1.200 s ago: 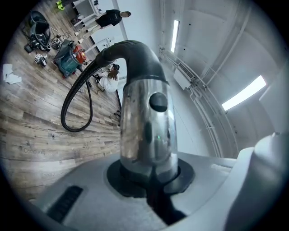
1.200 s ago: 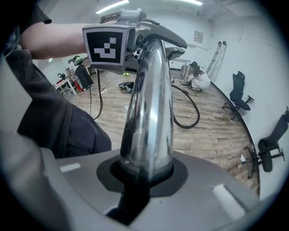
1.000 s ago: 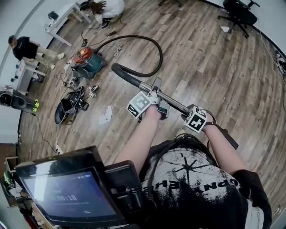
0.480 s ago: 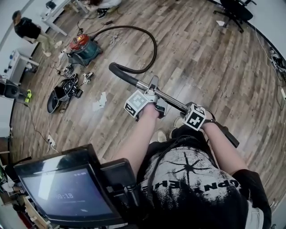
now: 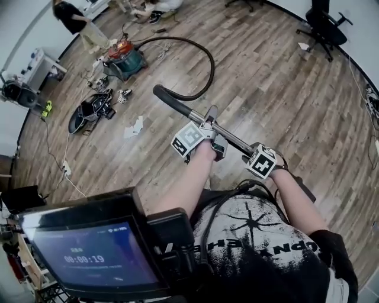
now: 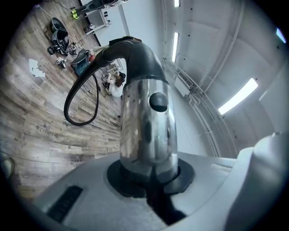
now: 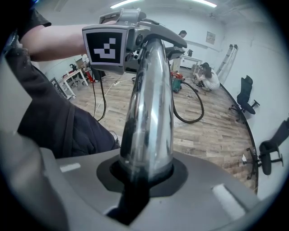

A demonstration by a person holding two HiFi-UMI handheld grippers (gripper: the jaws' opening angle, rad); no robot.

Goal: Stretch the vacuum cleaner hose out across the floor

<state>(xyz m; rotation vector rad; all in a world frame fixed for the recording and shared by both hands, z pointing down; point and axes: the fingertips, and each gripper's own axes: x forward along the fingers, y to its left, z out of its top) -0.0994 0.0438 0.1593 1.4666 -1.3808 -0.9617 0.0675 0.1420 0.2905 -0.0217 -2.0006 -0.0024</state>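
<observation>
A black vacuum hose (image 5: 208, 65) loops over the wood floor from the red and teal vacuum cleaner (image 5: 125, 59) to a chrome wand (image 5: 228, 135). My left gripper (image 5: 208, 127) is shut on the wand near the curved black hose handle (image 5: 169, 97). My right gripper (image 5: 251, 151) is shut on it lower down, nearer my body. The left gripper view shows the chrome wand (image 6: 146, 126) clamped between the jaws, with the hose (image 6: 81, 97) beyond. In the right gripper view the wand (image 7: 146, 117) rises from the jaws to the left gripper's marker cube (image 7: 106, 47).
A dark bag (image 5: 89, 109), scattered small parts and a white paper (image 5: 136, 126) lie left of the hose. Office chairs (image 5: 320, 26) stand at the far right. People (image 5: 74, 18) and tables are behind the vacuum. A cable (image 5: 65, 168) runs along the left.
Both grippers have carried the wand away from the vacuum cleaner, which now lies farther off in view. A person at the upper left has walked rightward toward the vacuum.
</observation>
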